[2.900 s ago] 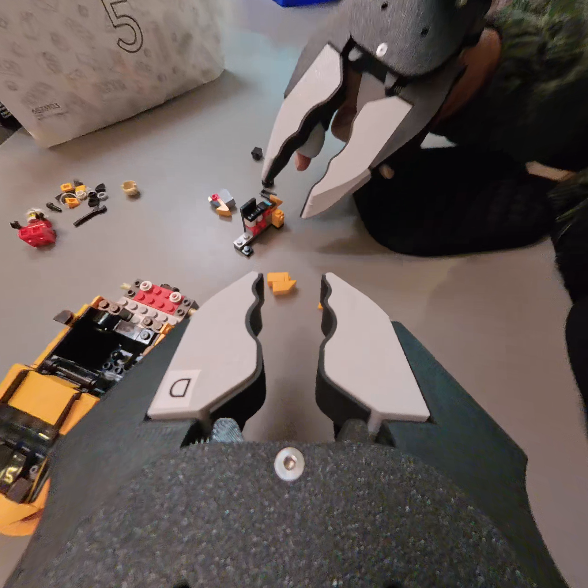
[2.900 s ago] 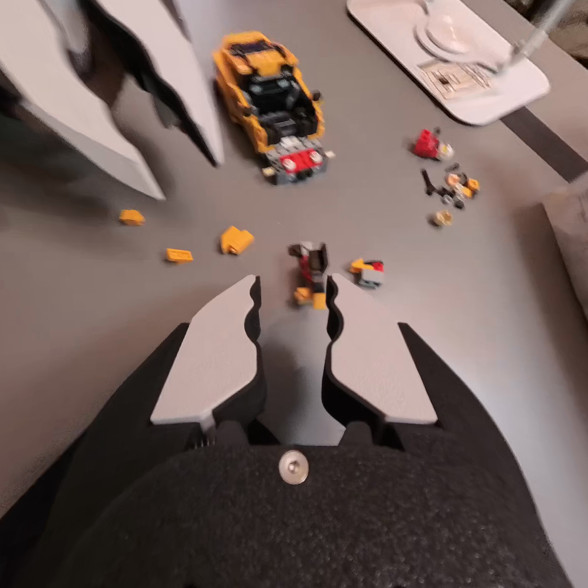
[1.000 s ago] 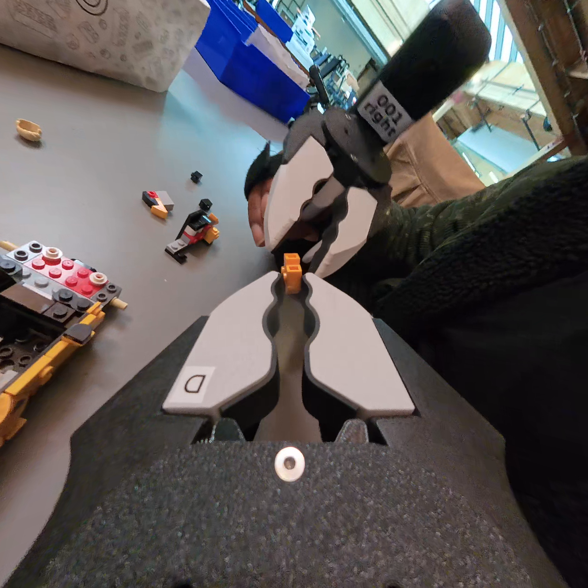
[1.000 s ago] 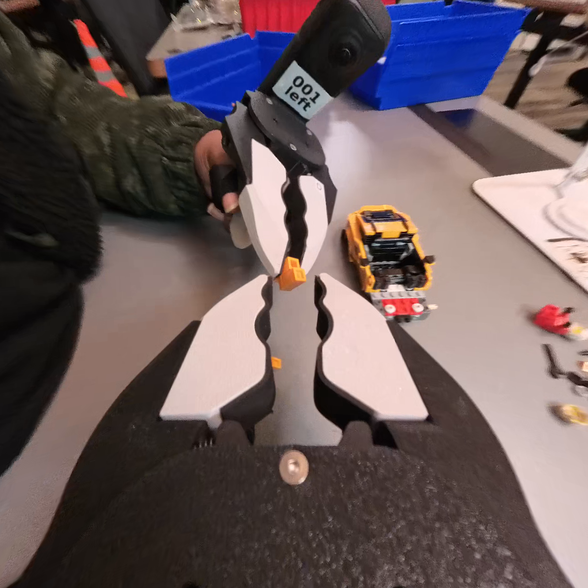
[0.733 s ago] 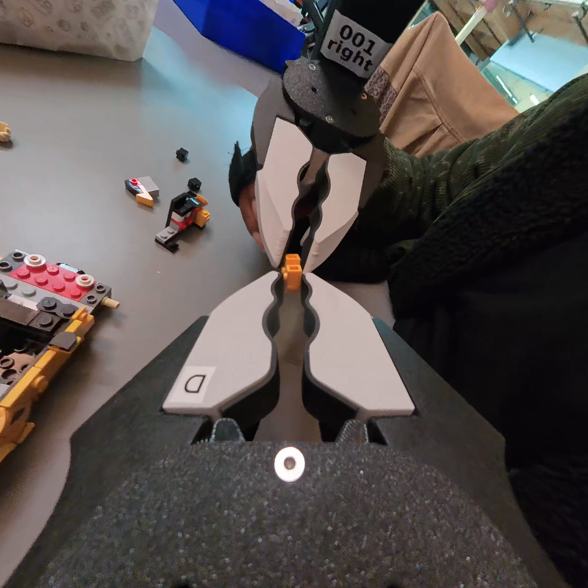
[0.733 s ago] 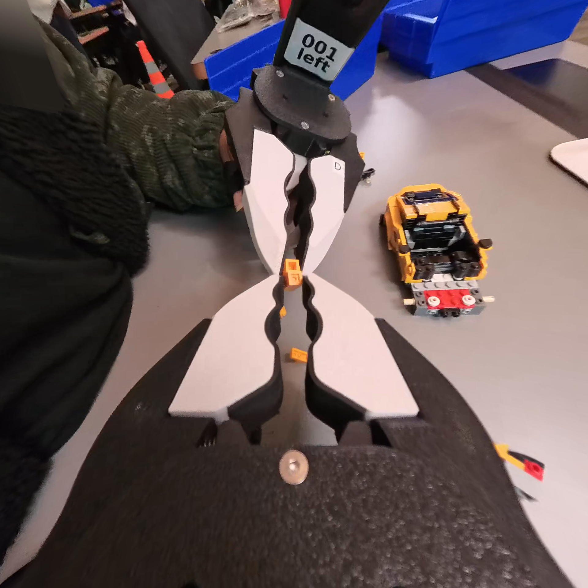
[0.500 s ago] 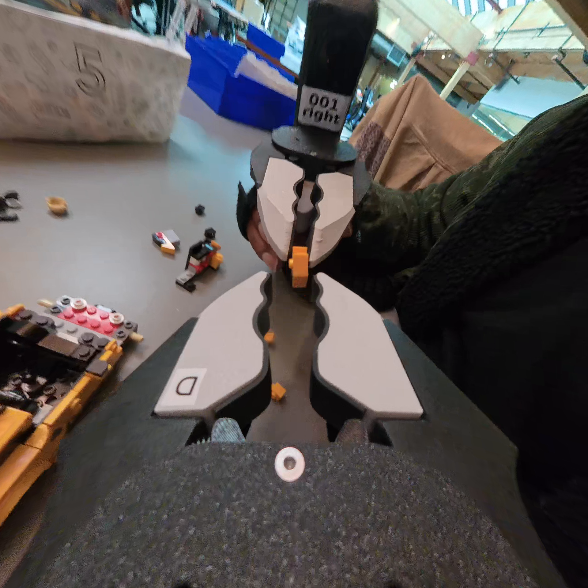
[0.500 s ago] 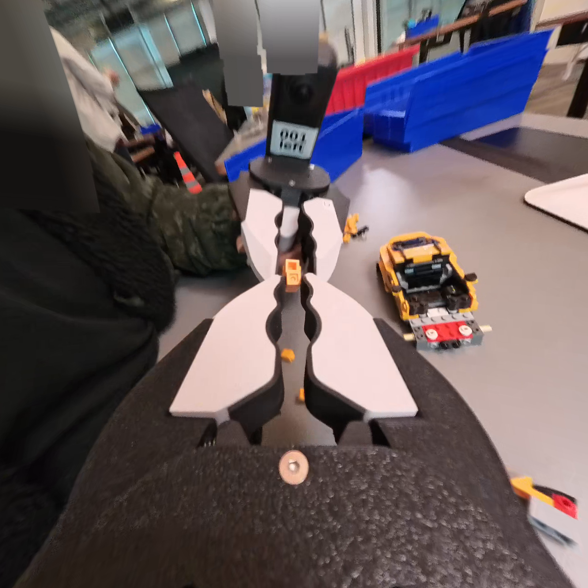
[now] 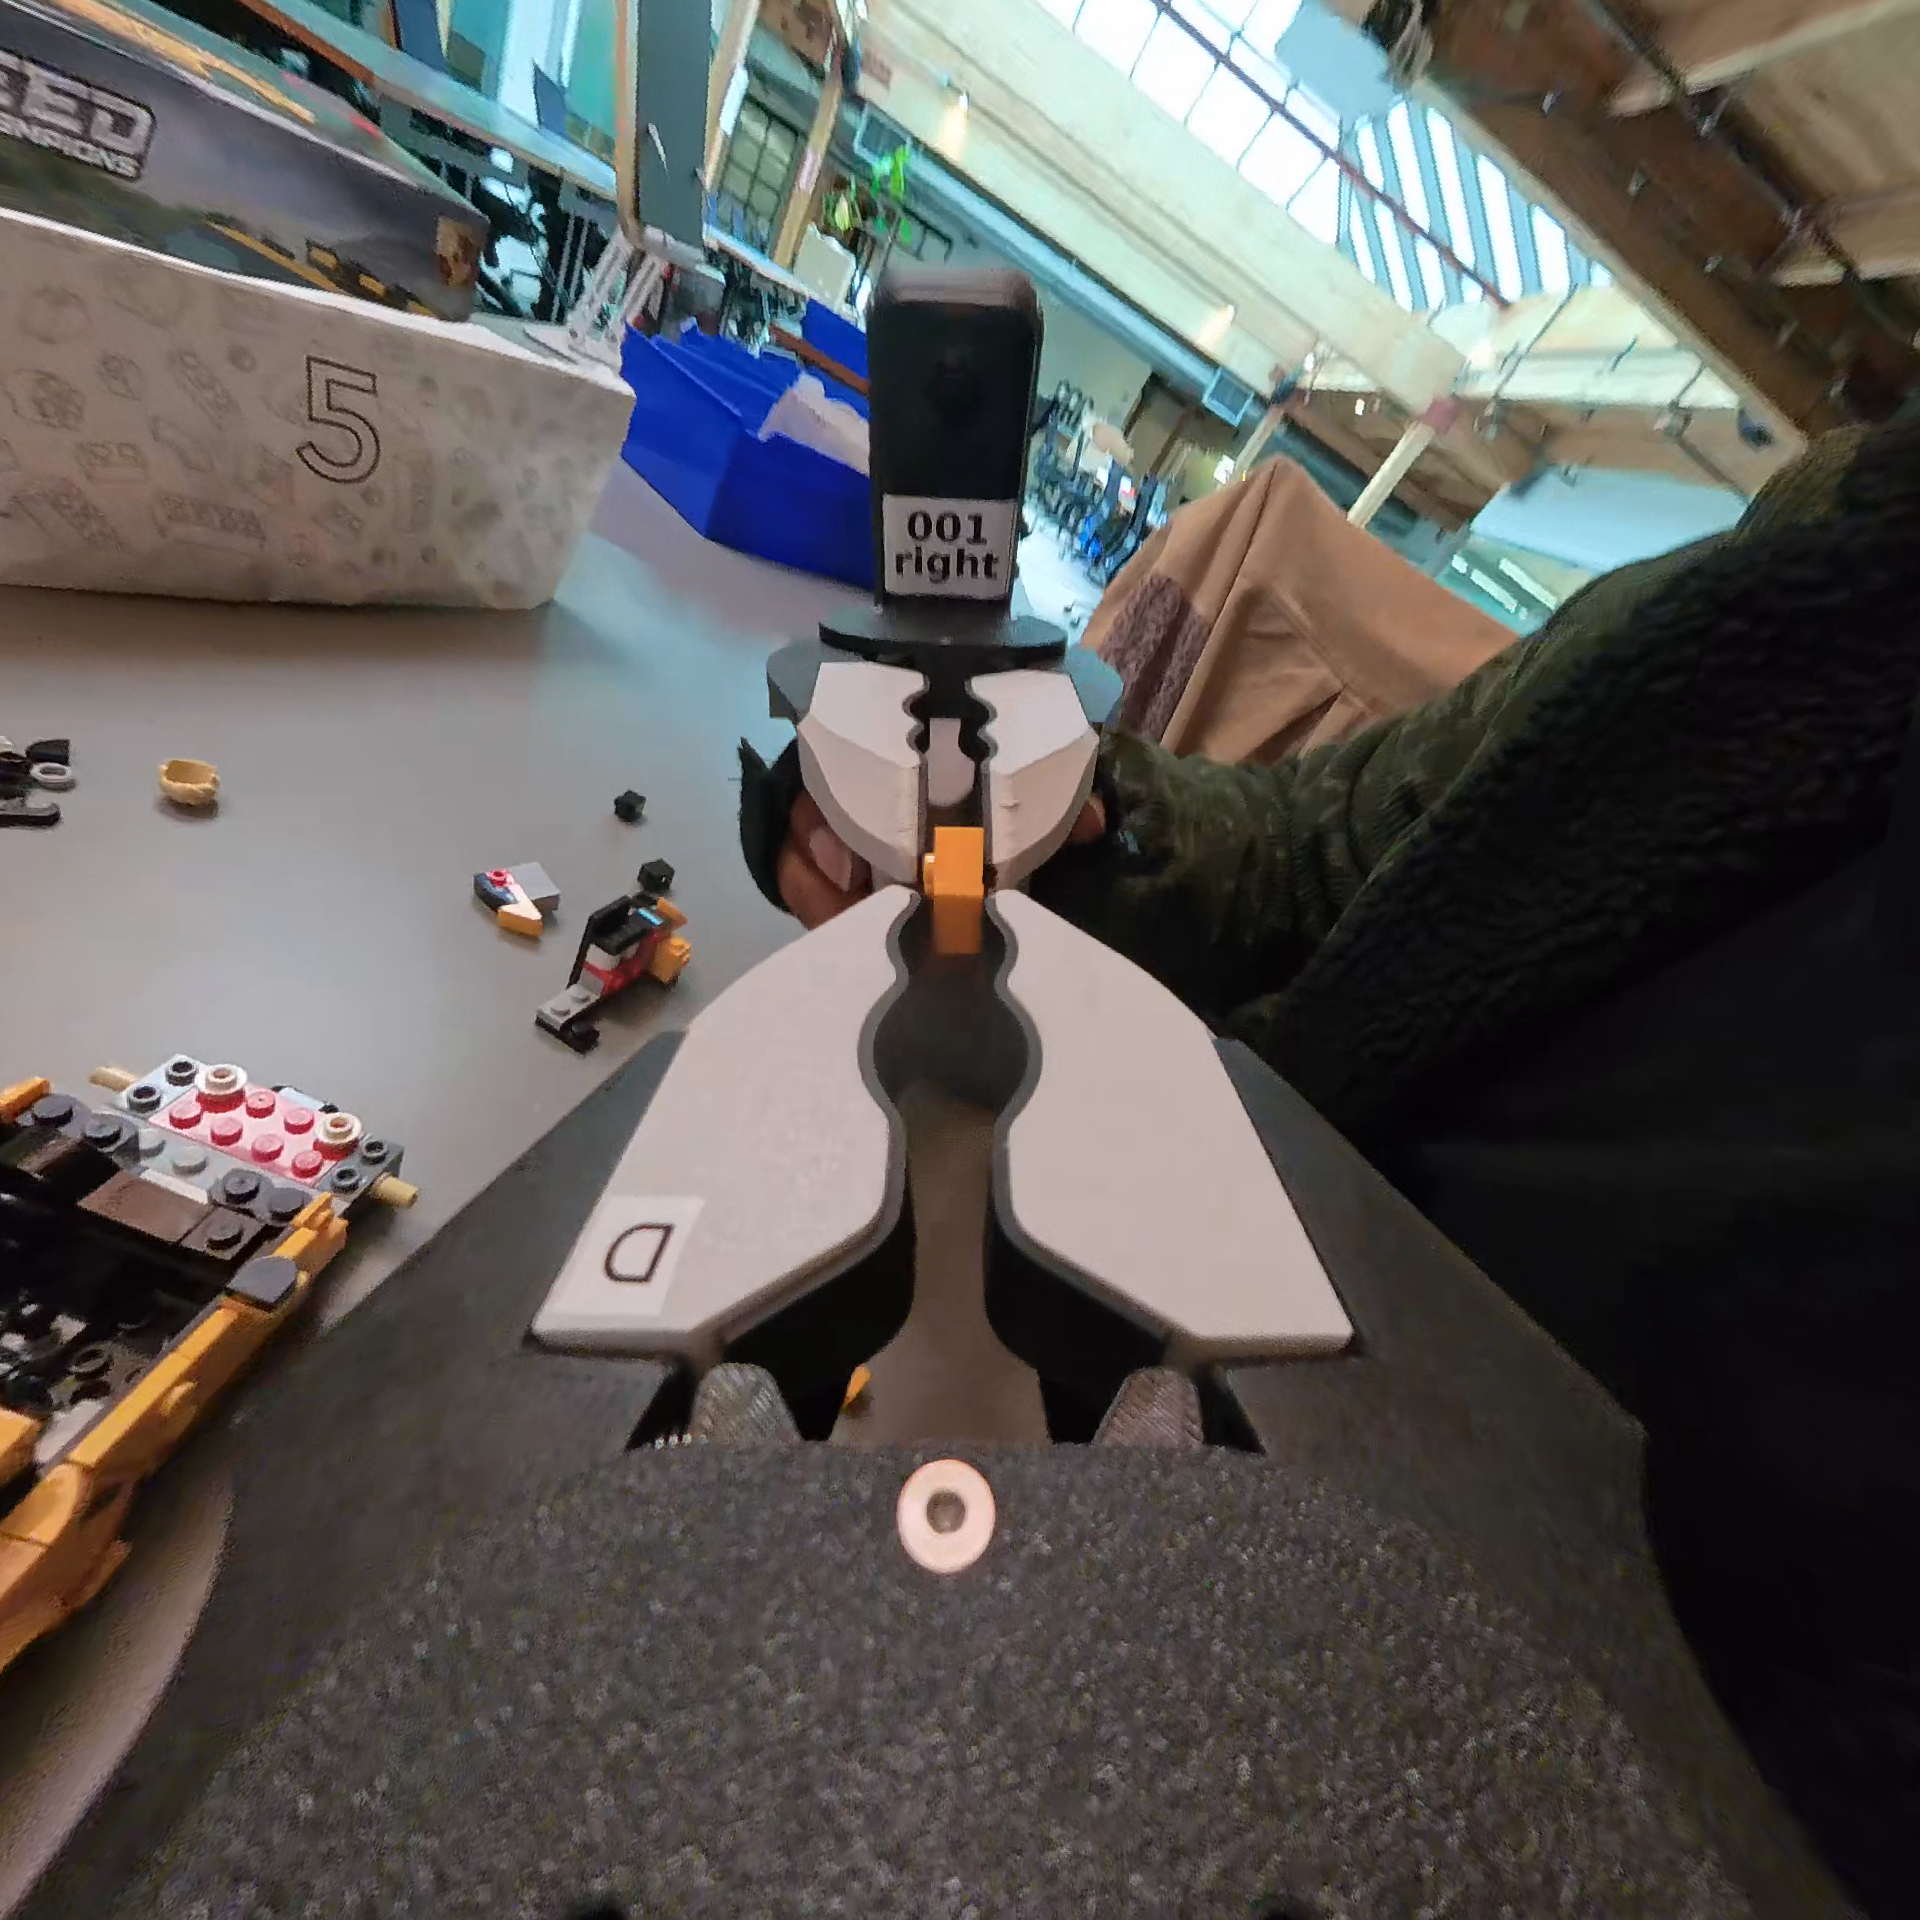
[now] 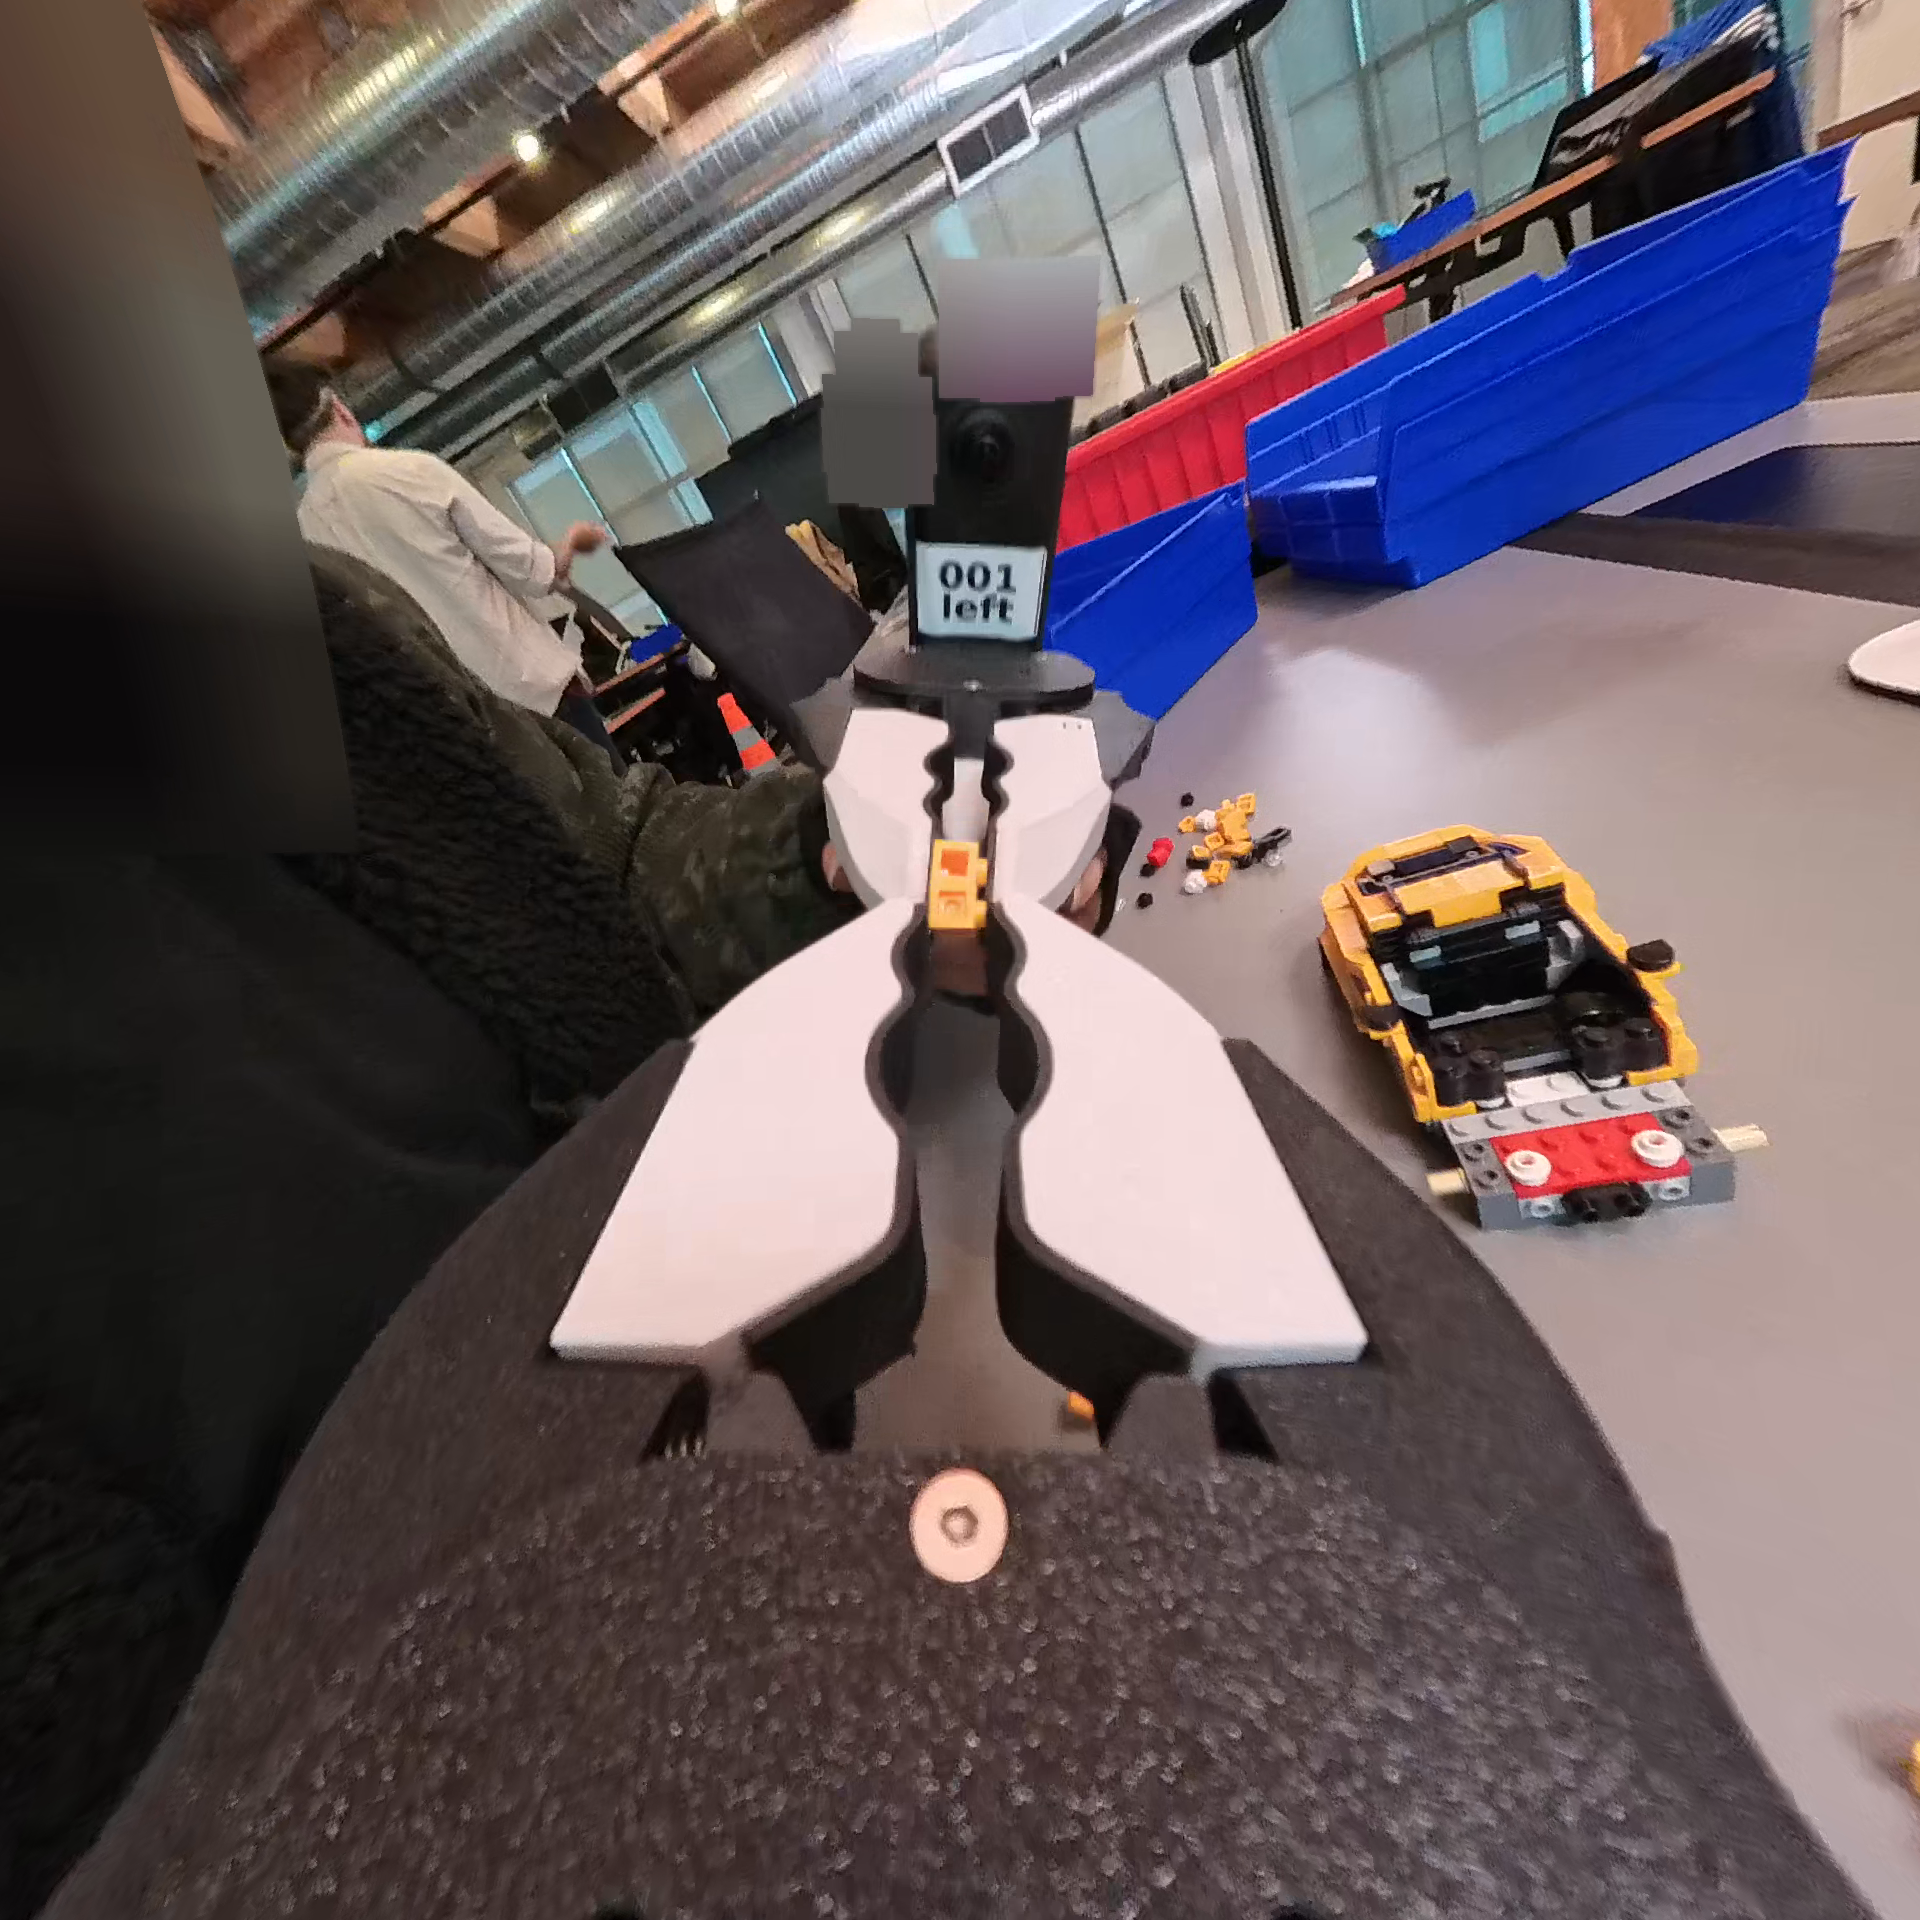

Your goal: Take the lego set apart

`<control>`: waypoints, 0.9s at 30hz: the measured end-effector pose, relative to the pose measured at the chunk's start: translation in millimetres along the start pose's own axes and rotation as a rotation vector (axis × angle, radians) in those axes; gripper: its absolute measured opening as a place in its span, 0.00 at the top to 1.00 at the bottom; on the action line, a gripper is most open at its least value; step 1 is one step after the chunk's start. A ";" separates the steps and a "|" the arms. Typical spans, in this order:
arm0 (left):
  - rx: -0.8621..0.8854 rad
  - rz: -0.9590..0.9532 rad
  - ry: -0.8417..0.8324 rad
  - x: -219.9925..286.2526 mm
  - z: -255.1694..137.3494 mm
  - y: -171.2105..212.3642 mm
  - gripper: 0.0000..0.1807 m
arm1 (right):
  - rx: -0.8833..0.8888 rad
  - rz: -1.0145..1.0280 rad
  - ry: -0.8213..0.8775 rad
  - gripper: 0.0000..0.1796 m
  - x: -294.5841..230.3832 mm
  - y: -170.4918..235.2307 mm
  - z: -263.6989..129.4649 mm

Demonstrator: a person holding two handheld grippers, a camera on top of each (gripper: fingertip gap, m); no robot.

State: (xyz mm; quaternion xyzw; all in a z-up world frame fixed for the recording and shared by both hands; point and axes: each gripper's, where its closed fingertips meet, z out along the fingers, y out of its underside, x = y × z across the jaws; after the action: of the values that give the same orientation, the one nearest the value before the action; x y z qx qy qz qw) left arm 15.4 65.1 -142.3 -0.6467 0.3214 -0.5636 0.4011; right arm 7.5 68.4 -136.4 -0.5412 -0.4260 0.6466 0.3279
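Both tongs, left (image 9: 951, 914) and right (image 10: 956, 920), clamp one small studded orange brick stack (image 10: 956, 883) tip-to-tip.

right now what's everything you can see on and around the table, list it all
small brick piece: 1, orange, in the air, pinched from both ends by the two grippers
car: 1, yellow and black, roof off, red and grey plates at one end, on the table
table: 1, grey
small build: 1, black, red and orange, loose on the table
loose bits: 1 cluster, orange, black and white, behind the car
tan piece: 1, far left in the left wrist view
paper bag: 1, white, at the table's far edge
bins: several, blue and red, in the background
left gripper: closed on the piece
right gripper: closed on the piece
sleeves: dark green
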 end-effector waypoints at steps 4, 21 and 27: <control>-0.088 0.073 -0.025 -0.3 -1.4 8.6 0.95 | -0.064 -0.035 0.003 0.94 -0.8 8.4 0.6; -0.193 0.137 -0.059 -5.5 -0.6 23.6 0.95 | -0.185 -0.098 0.024 0.95 2.6 29.4 1.2; -0.238 0.156 -0.064 -5.2 0.4 30.3 0.95 | -0.204 -0.144 0.027 0.96 0.3 31.5 0.3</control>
State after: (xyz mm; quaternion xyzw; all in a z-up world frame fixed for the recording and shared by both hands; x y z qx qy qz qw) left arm 16.1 55.3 -171.5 -0.6805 0.4221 -0.4677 0.3742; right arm 8.3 55.3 -164.9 -0.5484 -0.5230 0.5673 0.3223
